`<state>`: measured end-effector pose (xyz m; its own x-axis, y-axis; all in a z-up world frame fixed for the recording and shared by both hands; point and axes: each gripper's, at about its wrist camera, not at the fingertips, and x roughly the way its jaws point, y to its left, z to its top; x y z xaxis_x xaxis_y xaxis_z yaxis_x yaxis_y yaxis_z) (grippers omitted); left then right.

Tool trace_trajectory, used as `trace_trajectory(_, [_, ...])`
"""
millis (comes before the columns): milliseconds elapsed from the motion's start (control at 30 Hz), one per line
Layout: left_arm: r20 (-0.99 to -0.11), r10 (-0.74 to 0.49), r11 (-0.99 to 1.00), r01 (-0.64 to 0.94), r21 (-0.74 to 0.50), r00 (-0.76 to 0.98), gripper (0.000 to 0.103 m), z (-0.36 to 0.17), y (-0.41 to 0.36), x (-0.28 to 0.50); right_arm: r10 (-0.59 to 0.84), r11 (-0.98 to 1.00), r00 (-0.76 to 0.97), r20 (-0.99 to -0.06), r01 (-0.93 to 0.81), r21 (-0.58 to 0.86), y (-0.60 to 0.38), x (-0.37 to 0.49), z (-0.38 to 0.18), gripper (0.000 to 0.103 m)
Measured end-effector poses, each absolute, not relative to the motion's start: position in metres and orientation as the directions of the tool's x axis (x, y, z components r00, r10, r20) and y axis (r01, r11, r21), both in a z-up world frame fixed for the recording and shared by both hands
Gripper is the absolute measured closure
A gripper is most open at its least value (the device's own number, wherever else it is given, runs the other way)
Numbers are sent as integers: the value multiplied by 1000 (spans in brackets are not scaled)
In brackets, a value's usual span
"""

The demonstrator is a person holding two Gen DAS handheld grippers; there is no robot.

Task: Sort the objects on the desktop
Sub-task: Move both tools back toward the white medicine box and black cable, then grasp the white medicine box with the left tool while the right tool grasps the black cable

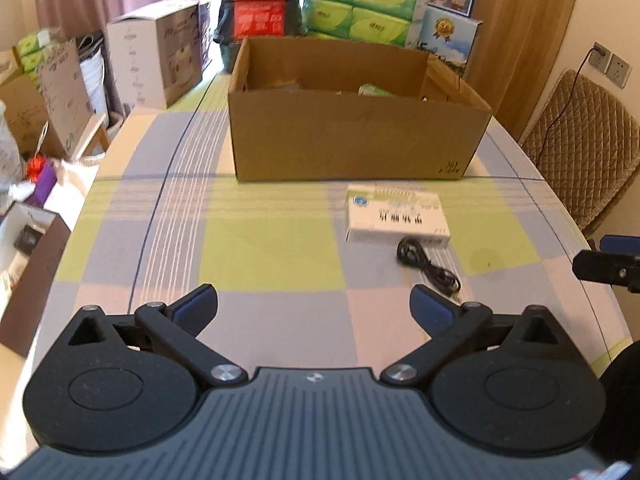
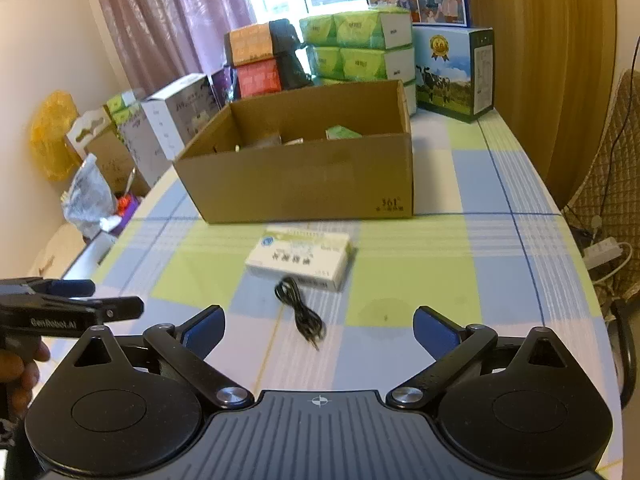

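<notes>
At the far left, beside the counter (image 1: 260, 256) with its checked cloth, stand stacked cartons and a grey-white box (image 1: 160, 60) on the floor side. The left gripper (image 1: 314, 304) hovers low over the near part of the cloth, its blue-padded fingers (image 1: 196, 304) spread wide with nothing between them; in the right wrist view it shows at the left edge, held in a hand (image 2: 18, 372). Further in, an open cardboard box (image 1: 356, 140) sits on the counter with a few items inside, too blurred to name. Just in front of it lies a white medicine carton (image 1: 396, 216), flat, and touching or just beside its near edge a coiled black cable (image 1: 430, 266) trails toward the camera. The right gripper (image 2: 320, 330) hangs over the cloth near the cable, fingers (image 2: 434, 328) wide apart and empty. At the far right stands a quilted chair (image 1: 584, 148).
</notes>
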<state>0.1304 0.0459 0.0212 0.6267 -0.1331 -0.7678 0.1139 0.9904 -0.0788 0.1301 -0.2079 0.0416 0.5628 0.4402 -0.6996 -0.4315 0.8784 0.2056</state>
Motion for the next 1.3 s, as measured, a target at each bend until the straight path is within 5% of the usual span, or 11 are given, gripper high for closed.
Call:
trace_trajectory(867, [-820,-153,984,158,-77,552,3,-11,49,116,426,857,497,-756,-490,161,-207,123,-11,5])
trace_trajectory(1300, [-828,-154,924,375,72,539,3,-23,29,180,458,755,417,-785,-648,97,-149,175,-46,41])
